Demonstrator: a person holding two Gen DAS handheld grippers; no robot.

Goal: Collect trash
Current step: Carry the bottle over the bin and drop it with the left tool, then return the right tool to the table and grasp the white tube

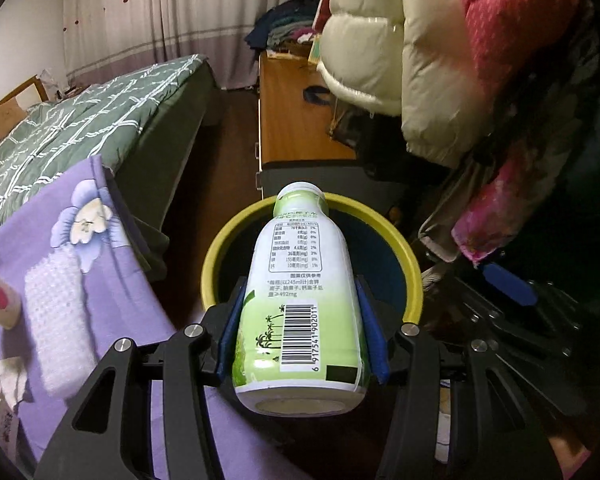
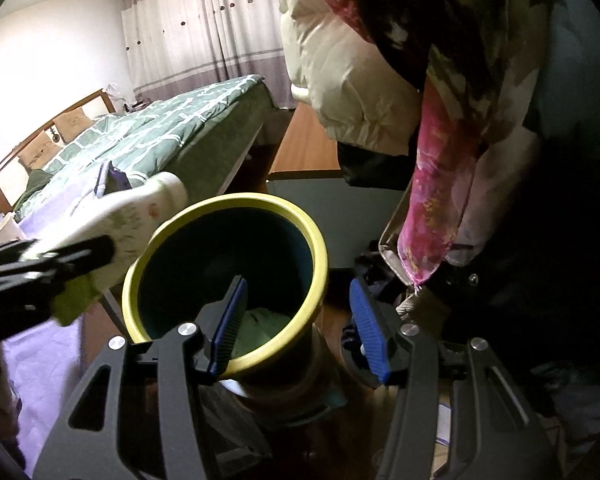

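1. While the left tongs (image 1: pixel 300 328) clench a white-and-green drink bottle (image 1: pixel 300 300) between their blue pads, the bottle fills the lower centre of the left wrist view, cap pointing away, base toward the camera, barcode label facing up.
2. Behind and under the bottle, at frame centre, stands a round trash bin (image 1: pixel 414 276) with a yellow rim and dark blue inside; the bottle's cap end overlaps the bin's far rim in the picture.
3. A purple flowered blanket (image 1: pixel 112 280) lies lower left, a bed with a green checked quilt (image 1: pixel 80 128) upper left, and a cream puffer jacket (image 1: pixel 380 48) hangs upper right.
4. Seen from the right wrist, the right tongs (image 2: pixel 300 324) stand released with nothing between the pads, the left pad over the bin's mouth and the right pad outside the rim.
5. At left centre of that view, the bottle appears blurred in the other tongs, just beside the bin's rim.
6. Something pale green lies at the bin's bottom; I cannot tell what it is.
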